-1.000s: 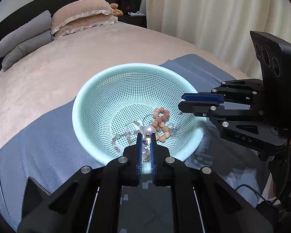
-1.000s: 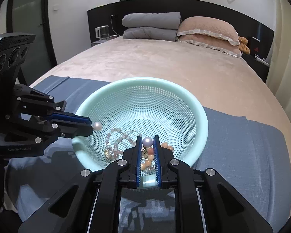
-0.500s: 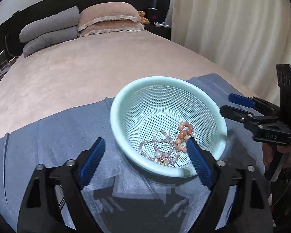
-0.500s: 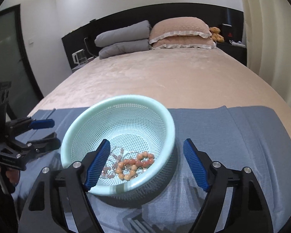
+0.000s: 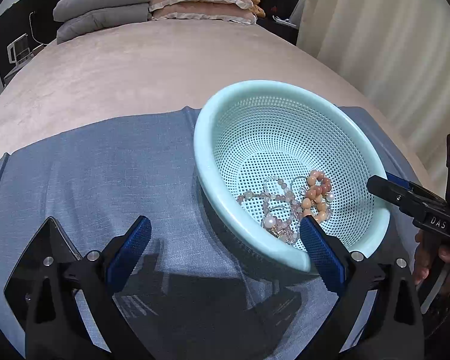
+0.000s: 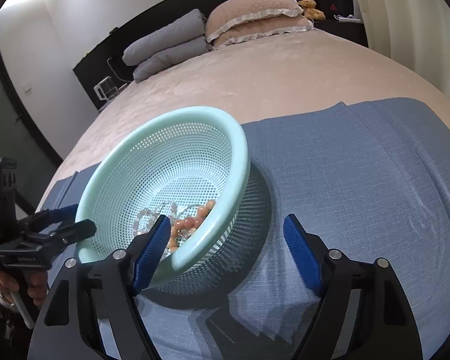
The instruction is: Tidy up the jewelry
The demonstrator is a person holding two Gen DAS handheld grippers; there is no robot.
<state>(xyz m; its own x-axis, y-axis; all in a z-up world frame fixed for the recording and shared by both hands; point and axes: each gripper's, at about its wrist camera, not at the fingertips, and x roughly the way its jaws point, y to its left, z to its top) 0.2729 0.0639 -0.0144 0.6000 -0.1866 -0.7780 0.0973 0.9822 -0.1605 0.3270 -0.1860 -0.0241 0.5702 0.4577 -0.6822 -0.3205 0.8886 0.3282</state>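
Observation:
A mint-green perforated basket (image 5: pixel 213 114) (image 6: pixel 153 120) stands on a blue cloth (image 5: pixel 90 168) (image 6: pixel 360 180) on the bed. In it lie a peach bead bracelet (image 5: pixel 315 192) (image 6: pixel 192 222), pale pink bead strands (image 5: pixel 273 198) and a white pearl piece (image 5: pixel 268 220). My left gripper (image 5: pixel 222 240) is open and empty, just left of the basket's near rim. My right gripper (image 6: pixel 225 240) is open and empty, its left finger over the basket's near rim. Each gripper shows at the edge of the other's view, the right one (image 5: pixel 405 195) and the left one (image 6: pixel 54 225).
The bed's beige cover (image 5: pixel 165 69) stretches beyond the cloth to grey and pink pillows (image 5: pixel 153 3) at the headboard. Curtains (image 5: pixel 390 45) hang on the right. A nightstand with a kettle (image 6: pixel 105 90) stands at the left.
Both grippers were shut on pearl pieces over the basket a second ago. They opened, the pieces now lie in the basket, and both grippers drew back and apart.

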